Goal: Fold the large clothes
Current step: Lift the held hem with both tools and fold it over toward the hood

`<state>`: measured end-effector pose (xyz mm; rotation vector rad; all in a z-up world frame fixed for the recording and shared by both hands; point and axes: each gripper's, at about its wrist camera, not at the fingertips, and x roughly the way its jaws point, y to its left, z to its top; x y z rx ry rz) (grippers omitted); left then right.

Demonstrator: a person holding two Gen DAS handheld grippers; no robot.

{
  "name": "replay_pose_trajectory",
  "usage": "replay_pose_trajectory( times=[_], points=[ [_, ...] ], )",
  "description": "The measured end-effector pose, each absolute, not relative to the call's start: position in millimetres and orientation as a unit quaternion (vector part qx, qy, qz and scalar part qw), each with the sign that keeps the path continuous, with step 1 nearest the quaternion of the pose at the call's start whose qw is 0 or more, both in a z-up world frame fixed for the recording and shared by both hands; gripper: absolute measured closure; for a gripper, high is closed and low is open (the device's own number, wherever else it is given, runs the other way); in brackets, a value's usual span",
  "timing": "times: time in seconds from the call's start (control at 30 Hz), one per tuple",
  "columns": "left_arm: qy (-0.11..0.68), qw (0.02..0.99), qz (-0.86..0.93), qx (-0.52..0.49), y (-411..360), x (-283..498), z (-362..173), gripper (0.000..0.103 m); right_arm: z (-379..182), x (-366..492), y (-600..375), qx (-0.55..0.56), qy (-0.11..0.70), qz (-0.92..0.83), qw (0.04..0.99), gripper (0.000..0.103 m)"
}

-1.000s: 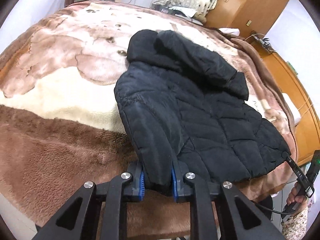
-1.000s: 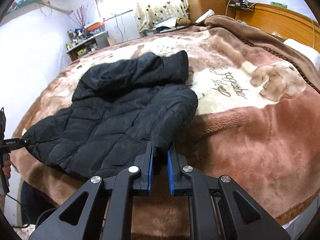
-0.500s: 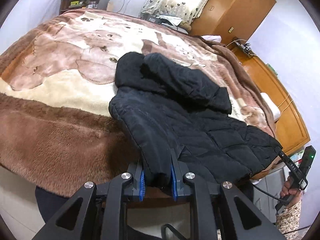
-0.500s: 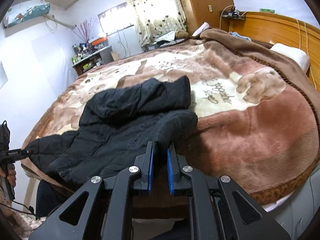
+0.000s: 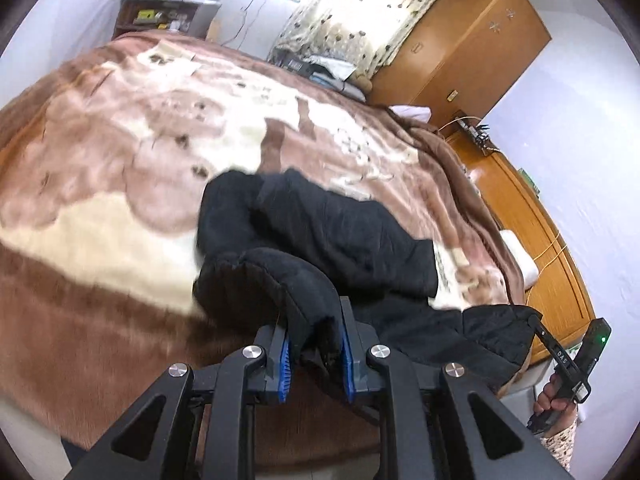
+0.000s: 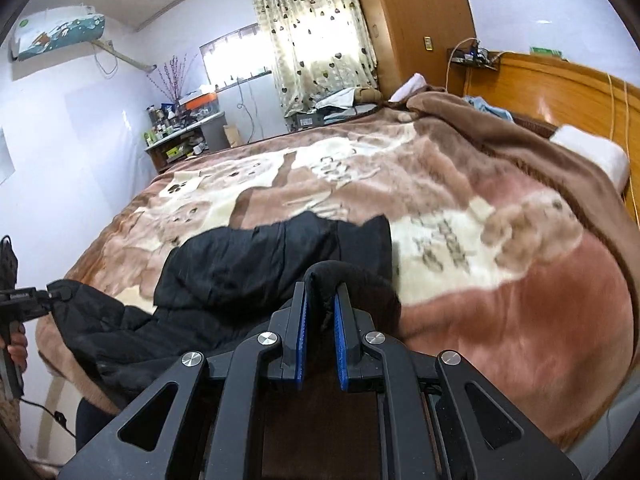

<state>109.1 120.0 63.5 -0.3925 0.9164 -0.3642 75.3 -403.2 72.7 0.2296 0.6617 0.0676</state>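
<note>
A black quilted hooded jacket (image 5: 340, 236) lies on a brown and cream blanket (image 5: 120, 184) on the bed. My left gripper (image 5: 314, 352) is shut on one bottom corner of the jacket, lifted so the fabric arches over toward the hood. My right gripper (image 6: 319, 340) is shut on the opposite bottom corner of the jacket (image 6: 256, 268), also raised above the bed's near edge. Each gripper shows small in the other's view, holding the far corner: the right one (image 5: 538, 322) and the left one (image 6: 44, 298).
A wooden headboard (image 6: 560, 80) and white pillow (image 6: 592, 152) lie at the right. A wardrobe (image 5: 460, 48), curtain (image 6: 316, 32) and cluttered shelf (image 6: 180, 136) stand beyond the bed. The blanket (image 6: 500, 280) stretches wide around the jacket.
Both grippers have lifted the jacket's bottom corners and pulled back and up from the bed edge; the lower half now curls up over the body, and the view tilts higher into the room.
</note>
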Motion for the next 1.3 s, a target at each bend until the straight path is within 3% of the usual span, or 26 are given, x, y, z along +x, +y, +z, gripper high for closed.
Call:
replay_pose_trajectory(
  times=[0.43,0.87,1.1,1.17,1.3],
  points=[
    [0.448,0.864,-0.114,-0.198,116,254,55,0.083,76,216,-414,0.114,0.349,0.017,0.930,0.091],
    [0.535,0.816,-0.047,-0.213,101,392,-23,0.079,6,369,-427,0.117,0.443,-0.025,0.889,0.088],
    [0.560,0.790,-0.026,-0.246,104,419,-58,0.072,-18,405,-437,0.108,0.481,-0.083,0.866,0.087],
    [0.556,0.795,-0.030,-0.240,103,417,-56,0.070,-11,396,-439,0.120,0.461,-0.087,0.875,0.087],
    [0.549,0.799,-0.022,-0.243,109,416,-53,0.056,20,357,-417,0.084,0.401,-0.067,0.910,0.078]
  ],
)
